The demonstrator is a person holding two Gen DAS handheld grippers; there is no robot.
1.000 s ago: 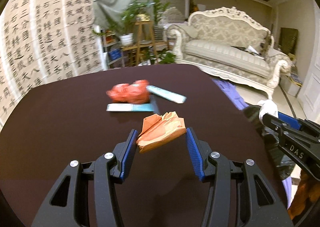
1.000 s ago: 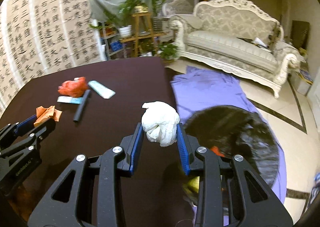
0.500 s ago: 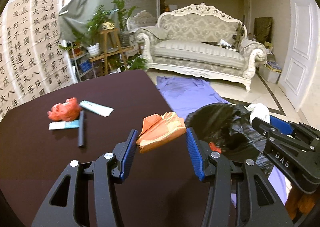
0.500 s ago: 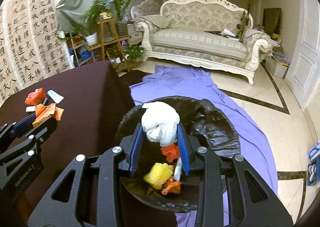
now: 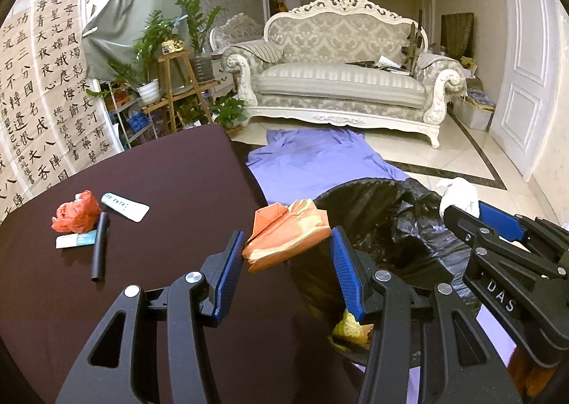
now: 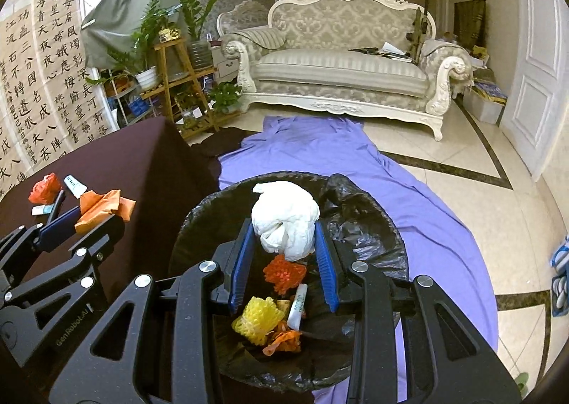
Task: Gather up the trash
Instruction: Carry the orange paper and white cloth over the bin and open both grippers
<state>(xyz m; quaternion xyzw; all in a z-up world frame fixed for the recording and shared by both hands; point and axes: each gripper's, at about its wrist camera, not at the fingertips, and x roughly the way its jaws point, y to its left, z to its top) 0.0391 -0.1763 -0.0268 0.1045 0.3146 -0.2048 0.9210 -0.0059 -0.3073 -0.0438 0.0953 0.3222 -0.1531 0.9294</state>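
A: Broadly, how far along is the collecting?
B: Judged from the views, partway. The bin (image 6: 355, 219), lined with a crinkled glossy black bag, already holds a yellow foam net (image 6: 258, 318), an orange foam net (image 6: 284, 272), a small white tube (image 6: 298, 304) and an orange scrap at the near side.

A: And the two loads in transit?
B: The right tool (image 6: 284, 258) is clenched on a white paper wad (image 6: 284, 222), soft and bunched into a rough ball, hanging directly over the bin's mouth. The left tool (image 5: 288, 265) grips an orange paper piece (image 5: 284, 237), creased, folded flat with pale edges, at the right edge of the surface (image 5: 170, 169), just left of the bin. Neither load is dropped yet.

A: What remains?
B: Four things lie well to the far left on the dark, matte brown surface: a crumpled red plastic bag (image 5: 74, 215), thin and shiny; a white tube with teal print (image 5: 124, 206), flat and rounded; a small teal-and-white packet (image 5: 76, 240); and a black cylindrical stick (image 5: 99, 247), smooth and rigid. The stick touches the packet, and the bag lies just beside the stick.

A: The floor?
B: A purple cloth (image 6: 338, 162), soft and wrinkled, is spread under the bin on glossy tiles.
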